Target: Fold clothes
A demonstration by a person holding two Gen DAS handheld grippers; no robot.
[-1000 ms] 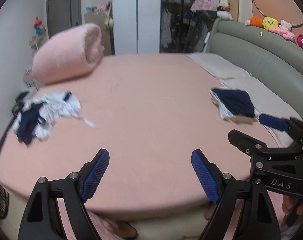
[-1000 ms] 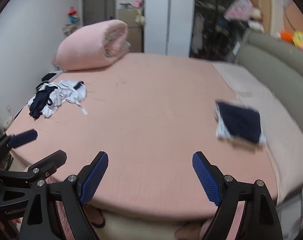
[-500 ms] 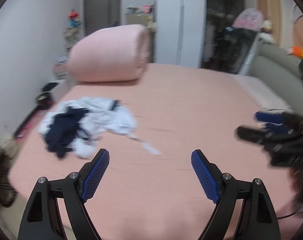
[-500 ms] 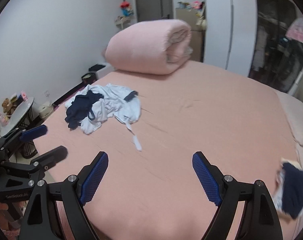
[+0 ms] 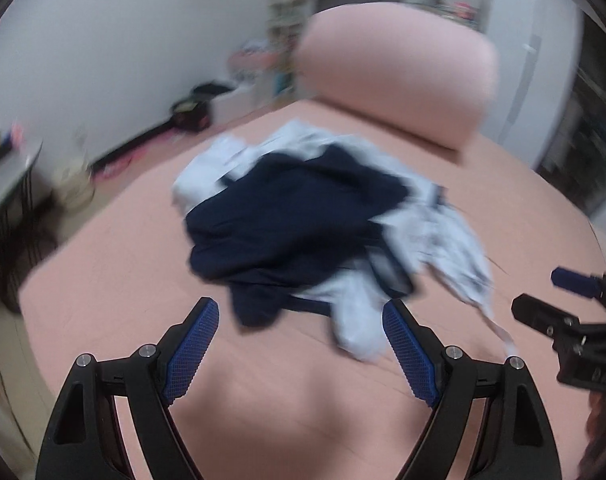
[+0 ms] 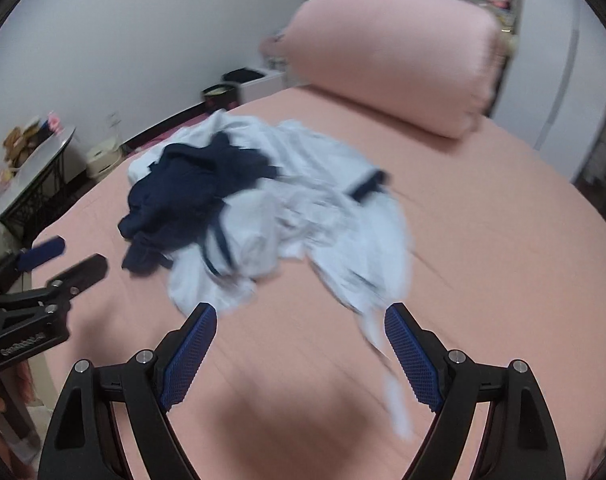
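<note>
A crumpled pile of clothes lies on the pink bed: a navy garment (image 5: pixel 295 216) on top of white garments (image 5: pixel 443 236). In the right wrist view the navy garment (image 6: pixel 187 192) is at the pile's left and the white garments (image 6: pixel 323 208) spread right, with a white strap (image 6: pixel 395 396) trailing toward me. My left gripper (image 5: pixel 299 356) is open and empty just short of the pile's near edge. My right gripper (image 6: pixel 299 356) is open and empty, also just short of the pile. Each gripper shows in the other's view, the right one (image 5: pixel 559 300) and the left one (image 6: pixel 63 260).
A large rolled pink quilt (image 5: pixel 399 76) lies on the bed (image 6: pixel 503 240) behind the pile. To the left are a white wall, a small table (image 6: pixel 35 160) and boxes on the floor (image 6: pixel 223 92). A wardrobe stands at the far right.
Both grippers have swung left and moved in close to the clothes pile, which now fills the middle of both views. The folded navy stack at the right is out of sight.
</note>
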